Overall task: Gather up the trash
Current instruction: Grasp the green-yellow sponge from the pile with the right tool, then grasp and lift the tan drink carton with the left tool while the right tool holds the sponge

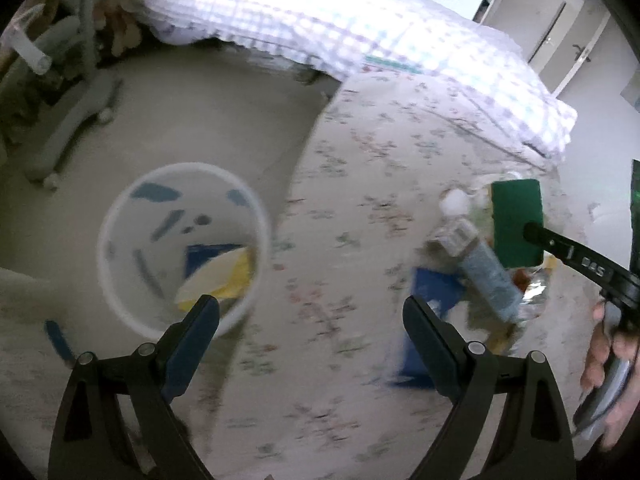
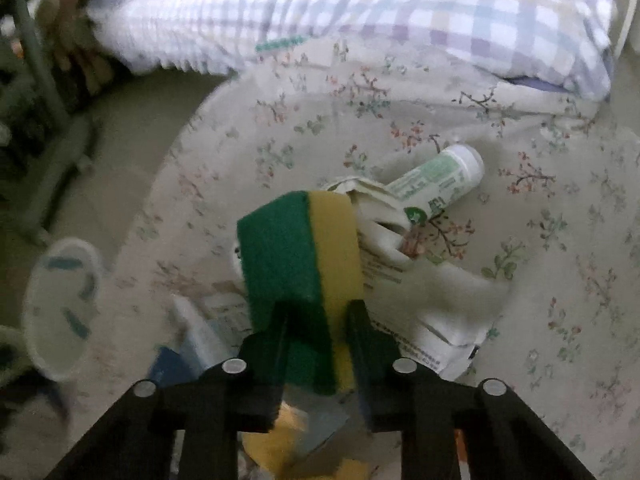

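Sponge [image 2: 300, 280] clamped between right gripper [image 2: 320, 320] jaws.

Both grippers, left gripper [image 1: 311, 312] and right gripper [image 2: 318, 320], are black, with silver rivets [image 1: 475, 347] behind dark-blue-padded jaws.

Green-and-yellow sponge [image 2: 300, 280]; white bin [image 1: 120, 280] with blue dashes; cream bedsheet [image 2: 540, 280] sprigged with pink-and-green flowers; pillow [image 2: 400, 12] checked lilac, pale blue, white — bottle [image 2: 440, 184] white, green-labelled.
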Tool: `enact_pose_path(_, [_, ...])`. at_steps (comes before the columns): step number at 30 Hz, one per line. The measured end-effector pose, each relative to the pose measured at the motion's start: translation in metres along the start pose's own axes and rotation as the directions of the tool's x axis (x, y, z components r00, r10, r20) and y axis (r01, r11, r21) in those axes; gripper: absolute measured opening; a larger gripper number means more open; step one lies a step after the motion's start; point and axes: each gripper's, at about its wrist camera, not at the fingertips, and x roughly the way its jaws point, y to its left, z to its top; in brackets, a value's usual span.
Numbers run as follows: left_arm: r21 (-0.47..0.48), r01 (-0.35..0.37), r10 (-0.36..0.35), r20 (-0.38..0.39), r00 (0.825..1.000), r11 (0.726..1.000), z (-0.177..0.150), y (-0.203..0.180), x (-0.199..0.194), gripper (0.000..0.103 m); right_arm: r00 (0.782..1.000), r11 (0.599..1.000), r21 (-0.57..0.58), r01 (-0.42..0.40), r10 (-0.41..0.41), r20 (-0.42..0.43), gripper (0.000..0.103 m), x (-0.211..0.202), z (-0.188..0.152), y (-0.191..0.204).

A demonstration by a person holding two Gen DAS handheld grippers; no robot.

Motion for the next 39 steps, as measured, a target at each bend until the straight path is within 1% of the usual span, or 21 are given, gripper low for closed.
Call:
enact_pose_path(3, [-0.003,0.051,-0.051,-0.002,0.999,0.999,0.006,-0.019,0.007,0.094,0.998,0.999,0.015,-0.030,0.029,0.047,0.025,-0.022,0.001,-0.009])
enact_pose_path(6, [-0.014,0.109,-0.109,0.000,0.994,0.994,0.011,-0.037,0.014,0.094,0.997,0.998,0.031,-0.046,0.044,0.067,0.025,-0.035,0.000,-0.022])
enact_pose_path(7, [-0.019,0.133,-0.133,-0.003,0.991,0.991,0.012,-0.043,0.017,0.094,0.997,0.999,0.035,-0.040,0.038,0.068,0.025,-0.037,-0.001,-0.026])
enact_pose_path(10, [-0.028,0.188,-0.189,-0.012,0.982,0.982,0.014,-0.059,0.027,0.089,0.998,0.997,0.077,-0.007,0.002,0.068,0.025,-0.041,-0.002,-0.048])
enact_pose_path(14, [-0.014,0.235,-0.235,-0.027,0.972,0.972,0.019,-0.087,0.042,0.082,0.998,0.988,0.157,-0.014,0.004,0.061,0.024,-0.045,-0.004,-0.080])
enact_pose_path(17, [-0.028,0.253,-0.254,-0.031,0.967,0.967,0.023,-0.101,0.053,0.082,0.998,0.986,0.165,0.012,-0.021,0.056,0.024,-0.049,-0.009,-0.097])
enact_pose_path(20, [-0.077,0.282,-0.286,-0.047,0.957,0.956,0.030,-0.113,0.064,0.082,0.998,0.985,0.167,0.031,-0.040,0.049,0.024,-0.051,-0.013,-0.110])
enact_pose_path(23, [-0.068,0.241,-0.243,-0.034,0.969,0.968,0.036,-0.124,0.068,0.082,0.998,0.984,0.173,0.041,-0.050,0.043,0.024,-0.052,-0.017,-0.122])
enact_pose_path(25, [-0.075,0.198,-0.201,-0.031,0.979,0.977,0.037,-0.127,0.074,0.082,0.998,0.983,0.178,0.048,-0.056,0.039,0.024,-0.054,-0.019,-0.129])
enact_pose_path(26, [-0.082,0.183,-0.187,-0.036,0.982,0.980,0.037,-0.125,0.078,0.077,0.998,0.983,0.178,0.049,-0.056,0.037,0.024,-0.054,-0.020,-0.131])
enact_pose_path(27, [-0.090,0.169,-0.174,-0.048,0.984,0.982,0.037,-0.123,0.082,0.066,0.998,0.983,0.180,0.049,-0.056,0.034,0.024,-0.054,-0.021,-0.133])
enact_pose_path(29, [-0.115,0.186,-0.193,-0.058,0.979,0.976,0.036,-0.117,0.085,0.064,0.998,0.983,0.177,0.052,-0.058,0.030,0.024,-0.054,-0.021,-0.135])
enact_pose_path(31, [-0.115,0.197,-0.205,-0.062,0.977,0.974,0.036,-0.114,0.083,0.058,0.998,0.983,0.174,0.055,-0.061,0.028,0.024,-0.054,-0.023,-0.134])
enact_pose_path(32, [-0.105,0.198,-0.204,-0.058,0.977,0.975,0.035,-0.113,0.081,0.049,0.998,0.983,0.173,0.055,-0.060,0.027,0.024,-0.054,-0.023,-0.133])
enact_pose_path(33, [-0.094,0.195,-0.200,-0.050,0.978,0.976,0.035,-0.113,0.077,0.044,0.998,0.983,0.174,0.052,-0.058,0.027,0.024,-0.054,-0.022,-0.133])
enact_pose_path(35, [-0.090,0.193,-0.198,-0.045,0.979,0.977,0.035,-0.108,0.073,0.040,0.998,0.984,0.174,0.048,-0.054,0.029,0.024,-0.054,-0.021,-0.131])
enact_pose_path(39, [-0.144,0.267,-0.276,-0.050,0.960,0.953,0.033,-0.092,0.071,0.037,0.998,0.986,0.160,0.037,-0.045,0.044,0.024,-0.060,-0.020,-0.119])
